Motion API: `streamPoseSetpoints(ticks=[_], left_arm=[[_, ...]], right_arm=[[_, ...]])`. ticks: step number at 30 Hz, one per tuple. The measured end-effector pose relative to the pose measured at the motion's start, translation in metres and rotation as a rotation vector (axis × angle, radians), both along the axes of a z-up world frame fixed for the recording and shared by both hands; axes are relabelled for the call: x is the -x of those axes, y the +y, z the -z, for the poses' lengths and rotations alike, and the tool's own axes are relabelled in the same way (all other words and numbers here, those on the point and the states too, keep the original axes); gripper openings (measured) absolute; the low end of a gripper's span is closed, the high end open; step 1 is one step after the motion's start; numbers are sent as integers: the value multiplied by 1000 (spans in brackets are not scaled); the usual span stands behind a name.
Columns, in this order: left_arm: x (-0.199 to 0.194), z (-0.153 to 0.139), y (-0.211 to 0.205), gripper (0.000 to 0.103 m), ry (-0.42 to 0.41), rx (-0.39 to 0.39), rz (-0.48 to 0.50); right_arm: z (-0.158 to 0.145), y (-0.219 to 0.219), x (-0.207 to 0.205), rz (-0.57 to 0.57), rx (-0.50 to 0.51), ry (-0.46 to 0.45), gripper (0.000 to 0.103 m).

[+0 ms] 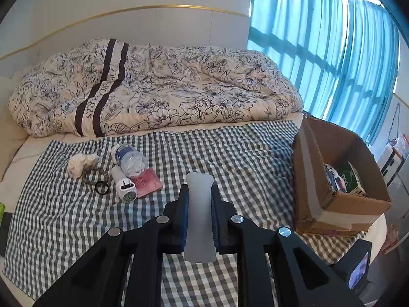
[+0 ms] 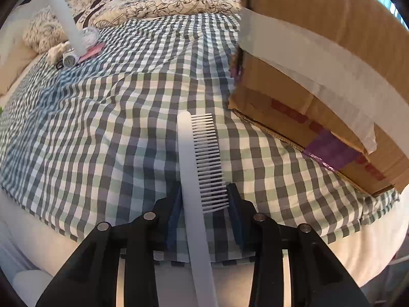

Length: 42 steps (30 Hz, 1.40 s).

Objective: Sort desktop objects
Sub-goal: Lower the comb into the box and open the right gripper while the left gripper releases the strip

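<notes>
My left gripper (image 1: 199,189) is shut on a long, translucent white plastic piece (image 1: 199,220) and holds it above the checked cloth (image 1: 242,153). That piece also shows at the top left of the right wrist view (image 2: 64,15). My right gripper (image 2: 205,188) is shut on a white comb (image 2: 196,158), its pads against the spine and the tooth tips, low over the cloth and just left of the cardboard box (image 2: 319,81). A plastic bottle (image 1: 130,160), a crumpled tissue (image 1: 80,165), a white cylinder (image 1: 124,188), a pink booklet (image 1: 149,183) and a black hair tie (image 1: 102,187) lie in a cluster on the cloth.
The open cardboard box (image 1: 332,204) stands at the cloth's right edge with packets (image 1: 342,179) inside. A flowered quilt (image 1: 153,84) is bunched along the back of the bed. Blue curtains (image 1: 319,51) hang at the right.
</notes>
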<state>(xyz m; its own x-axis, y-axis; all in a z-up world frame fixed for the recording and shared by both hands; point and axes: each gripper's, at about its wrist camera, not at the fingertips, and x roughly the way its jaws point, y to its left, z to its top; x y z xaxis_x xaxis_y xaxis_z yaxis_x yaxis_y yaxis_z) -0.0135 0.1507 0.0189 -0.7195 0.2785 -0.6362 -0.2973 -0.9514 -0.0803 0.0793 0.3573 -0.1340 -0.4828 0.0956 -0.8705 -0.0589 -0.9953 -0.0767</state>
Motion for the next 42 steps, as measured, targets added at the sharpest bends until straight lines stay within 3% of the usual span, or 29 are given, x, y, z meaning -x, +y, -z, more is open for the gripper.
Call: streamPoseSetpoints(ticks=[8,19,27,31,34,37,38,39,40,41,42], left_arm=[[-9,-13,14,15,19,13,34],[-22,-60,81,15,81,-4,136],[-30,-101,164,15,150,3,269],[-34,-118,200,16,172,-44,323],[-35,-117,225,16,158,-66,357],[-34,-102,247,18,147,-26,366],[-33,-94,252,21,144,-5,368],[-32,-87,256,34,138,14,372],[-31,-80,260,67,127,42,378],[-31,-72,263,85,123,77,371],[-34,-66,262,94,142,111,343]], right_arm=[[-34,-7,-8,-31,7,44,33],[-119,14,-5,-37,-8,193,33],[-181,73,-4,32,-3,317,33],[-201,105,1,89,-22,359,33],[-208,133,11,138,-7,369,33],[-206,157,26,164,24,355,33],[-202,160,32,161,34,343,33],[-197,164,38,166,40,334,34],[-192,167,43,177,36,324,39],[-188,169,47,190,24,313,59],[-185,170,48,206,12,316,75]])
